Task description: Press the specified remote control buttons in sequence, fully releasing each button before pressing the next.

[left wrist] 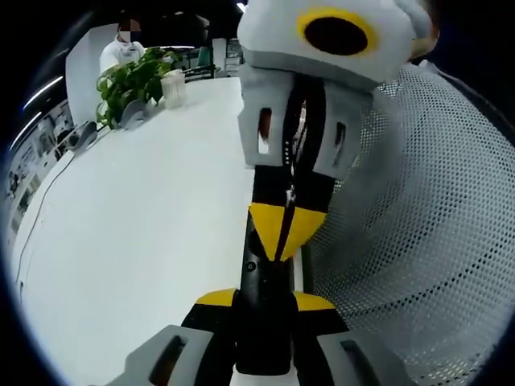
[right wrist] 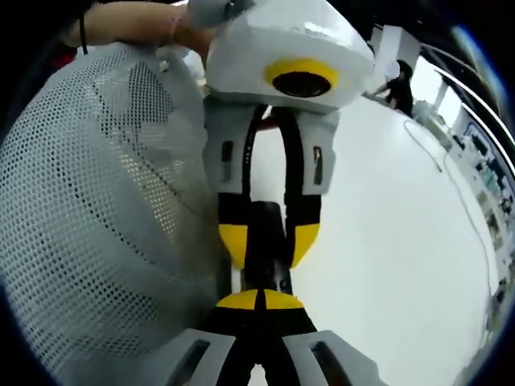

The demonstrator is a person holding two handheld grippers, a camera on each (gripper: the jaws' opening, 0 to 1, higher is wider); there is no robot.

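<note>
Left gripper (left wrist: 265, 310) at 6 o'clock in the left gripper view clamps narrow on the near end of the black remote (left wrist: 265, 281), likely steadying it for presses. Right gripper (right wrist: 259, 301), jaws touching and holding nothing, rests its tips on the remote's top face, apparently pressing a button; which one is hidden. Beyond: white mesh basket (left wrist: 426, 225) at 3 o'clock, white table (left wrist: 137, 241), potted plant (left wrist: 133, 80) at 11.

My two grippers, left gripper (left wrist: 265, 301) and right gripper (right wrist: 259, 299), each with pale grey moulded housings, black jaws, yellow tips, slotted grey arms, a thin band on the wrist (right wrist: 83, 32) I see behind
</note>
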